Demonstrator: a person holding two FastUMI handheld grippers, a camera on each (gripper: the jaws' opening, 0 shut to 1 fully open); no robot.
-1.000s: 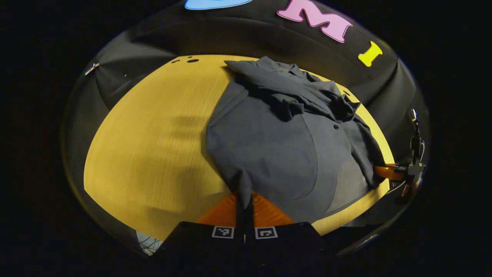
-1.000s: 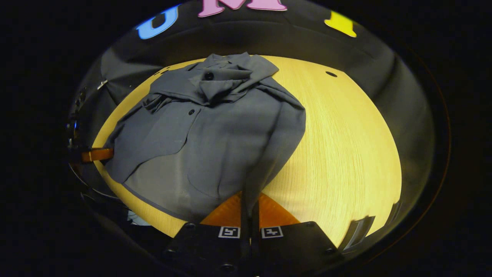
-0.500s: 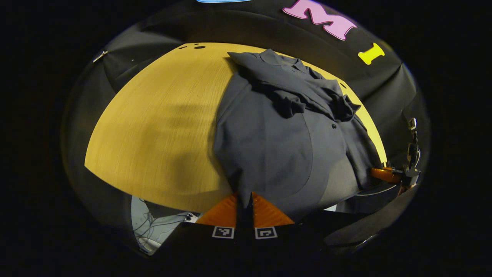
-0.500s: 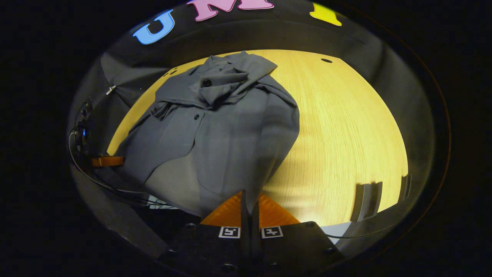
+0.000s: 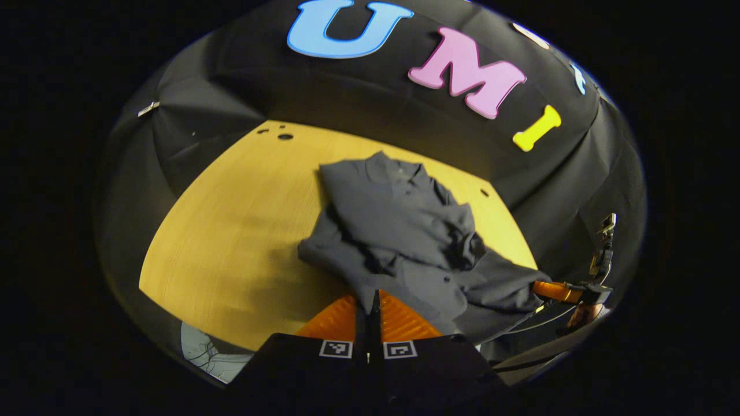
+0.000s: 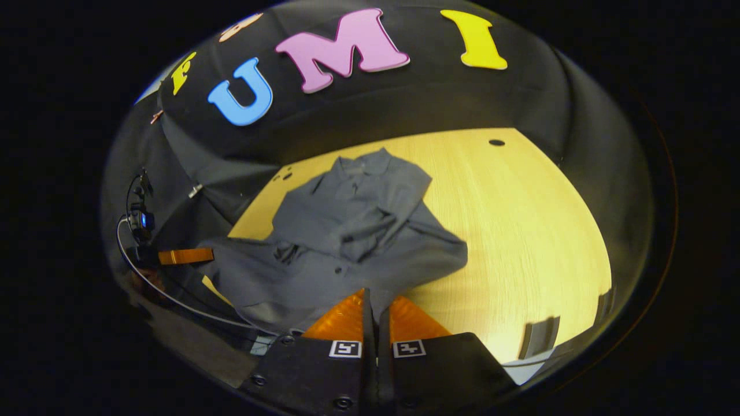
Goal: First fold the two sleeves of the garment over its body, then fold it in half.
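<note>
A dark grey buttoned shirt lies on the yellow wooden table, collar at the far end, both sleeves folded over its body. My left gripper is shut on one corner of the shirt's hem, lifted off the table. My right gripper is shut on the other hem corner of the shirt, also raised. The hem stretches between the two grippers. In the left gripper view the right gripper shows at the far right, gripping the cloth; in the right gripper view the left gripper shows at the far left.
The table has small round holes near its far edge. Black cloth walls close in behind and beside it. A cable hangs by the left gripper, and floor shows below the table's near edge.
Both grippers have risen and tilted upward with the hem held, lifting the lower half of the shirt off the table. More of the wall is in view; the shirt looks smaller and farther.
</note>
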